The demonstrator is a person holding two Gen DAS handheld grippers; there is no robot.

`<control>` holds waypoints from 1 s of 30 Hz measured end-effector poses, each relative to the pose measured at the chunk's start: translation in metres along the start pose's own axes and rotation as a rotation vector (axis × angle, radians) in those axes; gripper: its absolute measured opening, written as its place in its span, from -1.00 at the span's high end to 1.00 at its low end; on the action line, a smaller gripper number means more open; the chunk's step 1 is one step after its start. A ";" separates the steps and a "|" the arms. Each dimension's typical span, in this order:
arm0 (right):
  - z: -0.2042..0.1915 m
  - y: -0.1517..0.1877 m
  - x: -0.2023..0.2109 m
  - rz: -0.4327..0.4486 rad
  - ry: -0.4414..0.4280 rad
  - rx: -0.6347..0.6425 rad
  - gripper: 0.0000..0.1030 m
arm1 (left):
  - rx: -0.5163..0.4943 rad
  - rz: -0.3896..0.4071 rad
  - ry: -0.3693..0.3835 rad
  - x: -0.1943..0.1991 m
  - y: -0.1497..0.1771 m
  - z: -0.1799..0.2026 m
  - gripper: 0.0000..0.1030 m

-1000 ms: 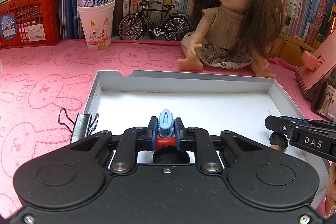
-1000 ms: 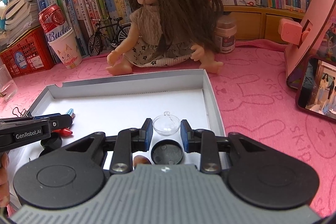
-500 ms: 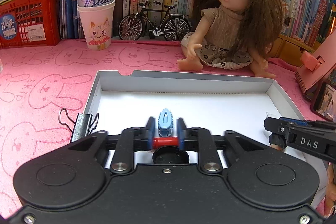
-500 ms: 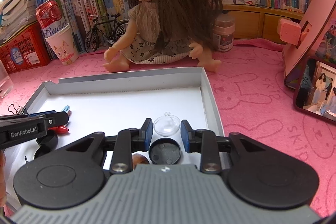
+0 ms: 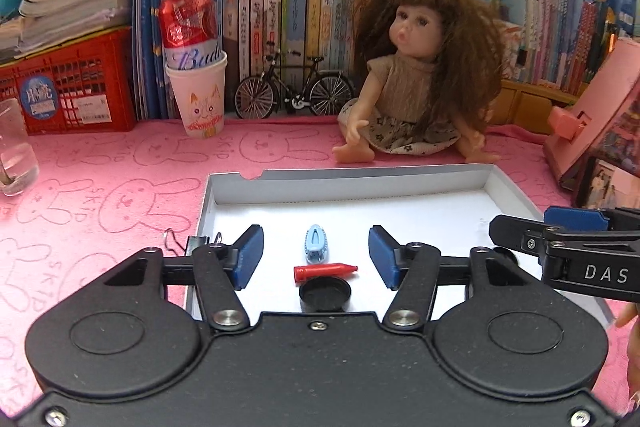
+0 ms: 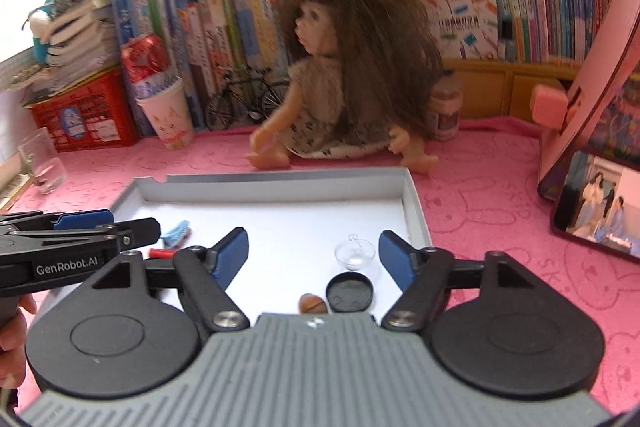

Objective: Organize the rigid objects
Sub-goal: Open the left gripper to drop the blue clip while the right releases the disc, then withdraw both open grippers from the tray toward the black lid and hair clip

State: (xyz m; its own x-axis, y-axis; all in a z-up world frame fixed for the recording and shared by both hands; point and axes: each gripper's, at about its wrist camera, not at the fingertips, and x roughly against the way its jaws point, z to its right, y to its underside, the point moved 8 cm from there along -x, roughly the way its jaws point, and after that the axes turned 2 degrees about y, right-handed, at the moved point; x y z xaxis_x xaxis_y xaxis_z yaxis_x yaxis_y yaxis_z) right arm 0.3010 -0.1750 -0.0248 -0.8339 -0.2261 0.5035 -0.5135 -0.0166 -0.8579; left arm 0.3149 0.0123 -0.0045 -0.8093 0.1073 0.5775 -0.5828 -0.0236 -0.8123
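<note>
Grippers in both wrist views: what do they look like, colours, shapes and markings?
Both are black with two round housings, silver pivot bolts and blue pads. The left gripper has a black stippled body and reads GenRobot.AI on its side. The right gripper has a grey ribbed body and reads DAS. No cables show.

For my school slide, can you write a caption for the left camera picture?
Open left gripper above a red crayon, blue clip and black lid in a white tray.
</note>
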 end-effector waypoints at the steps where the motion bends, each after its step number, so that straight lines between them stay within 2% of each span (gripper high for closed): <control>1: -0.002 0.000 0.005 0.009 -0.002 0.007 -0.63 | 0.000 0.008 0.005 0.006 0.000 0.001 -0.15; 9: -0.006 0.005 0.043 0.052 -0.022 0.020 -0.68 | -0.008 0.043 0.049 0.050 0.010 0.012 -0.28; 14: -0.001 0.010 0.064 0.075 -0.024 0.022 -0.70 | -0.042 0.086 0.056 0.077 0.018 0.022 -0.47; 23: 0.004 0.031 0.092 0.096 -0.034 0.047 -0.76 | -0.104 0.103 0.091 0.111 0.042 0.039 -0.53; 30: 0.006 0.052 0.106 0.086 -0.042 0.063 -0.77 | -0.140 0.079 0.116 0.126 0.066 0.046 -0.54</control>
State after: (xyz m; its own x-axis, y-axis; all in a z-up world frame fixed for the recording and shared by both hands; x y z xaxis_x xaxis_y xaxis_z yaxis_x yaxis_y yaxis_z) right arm 0.1871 -0.2056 -0.0163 -0.8642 -0.2702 0.4244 -0.4258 -0.0565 -0.9031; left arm 0.1714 -0.0215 0.0182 -0.8336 0.2251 0.5044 -0.4949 0.1014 -0.8630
